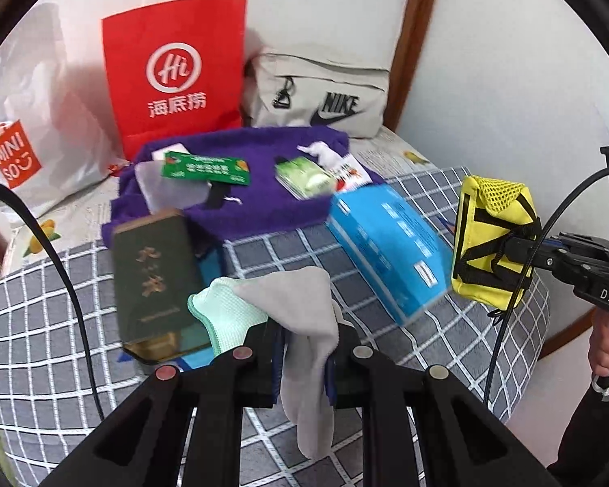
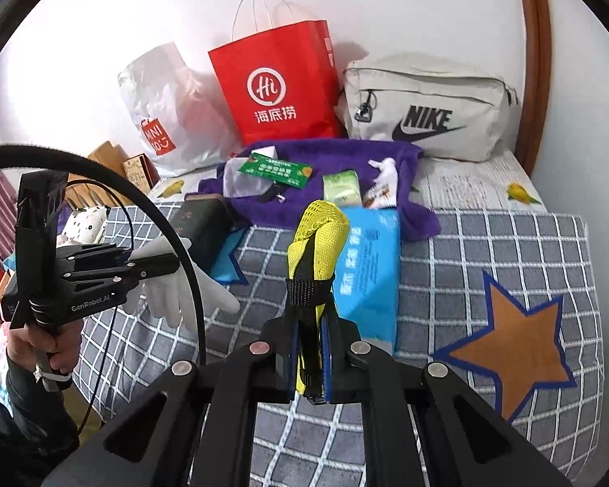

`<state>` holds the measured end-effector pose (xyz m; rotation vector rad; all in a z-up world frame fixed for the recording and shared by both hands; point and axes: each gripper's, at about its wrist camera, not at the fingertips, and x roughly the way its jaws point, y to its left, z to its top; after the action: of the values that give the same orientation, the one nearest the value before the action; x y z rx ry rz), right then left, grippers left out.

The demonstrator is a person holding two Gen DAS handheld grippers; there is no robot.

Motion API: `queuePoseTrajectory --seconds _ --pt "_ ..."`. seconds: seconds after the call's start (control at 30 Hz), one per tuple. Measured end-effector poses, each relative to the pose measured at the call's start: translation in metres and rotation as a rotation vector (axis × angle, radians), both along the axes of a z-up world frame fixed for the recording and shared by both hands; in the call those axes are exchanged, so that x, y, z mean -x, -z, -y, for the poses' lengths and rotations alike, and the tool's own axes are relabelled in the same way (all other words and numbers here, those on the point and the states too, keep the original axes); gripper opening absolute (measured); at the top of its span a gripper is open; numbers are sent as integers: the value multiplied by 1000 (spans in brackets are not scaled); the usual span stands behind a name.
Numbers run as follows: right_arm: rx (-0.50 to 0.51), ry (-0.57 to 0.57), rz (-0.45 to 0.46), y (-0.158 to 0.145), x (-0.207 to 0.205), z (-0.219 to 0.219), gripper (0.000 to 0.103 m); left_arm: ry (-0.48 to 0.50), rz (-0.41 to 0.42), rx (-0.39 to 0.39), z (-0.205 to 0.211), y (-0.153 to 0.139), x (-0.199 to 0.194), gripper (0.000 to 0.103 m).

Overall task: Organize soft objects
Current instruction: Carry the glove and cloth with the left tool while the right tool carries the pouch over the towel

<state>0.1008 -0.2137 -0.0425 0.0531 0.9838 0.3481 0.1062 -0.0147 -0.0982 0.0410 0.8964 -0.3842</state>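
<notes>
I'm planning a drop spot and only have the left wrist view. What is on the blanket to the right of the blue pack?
Observer: An orange star patch with a blue edge, sewn on the blanket.
Operator: How does the right tool grip the pouch?
Observer: Its pads are shut on the pouch's lower end, black strap included; the mesh end sticks up.
Operator: Has the red bag got handles?
Observer: Yes, white cord handles stand above its rim.
</notes>
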Motion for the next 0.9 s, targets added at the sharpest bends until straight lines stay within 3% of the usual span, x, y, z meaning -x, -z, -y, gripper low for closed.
queuePoseTrajectory --seconds 0.4,0.9 --pt "5 -44 29 -12 -47 -22 9 -55 37 -21 -22 -31 -25 15" --pt "29 0 43 -17 -104 -28 9 -124 61 1 -49 -51 -69 15"
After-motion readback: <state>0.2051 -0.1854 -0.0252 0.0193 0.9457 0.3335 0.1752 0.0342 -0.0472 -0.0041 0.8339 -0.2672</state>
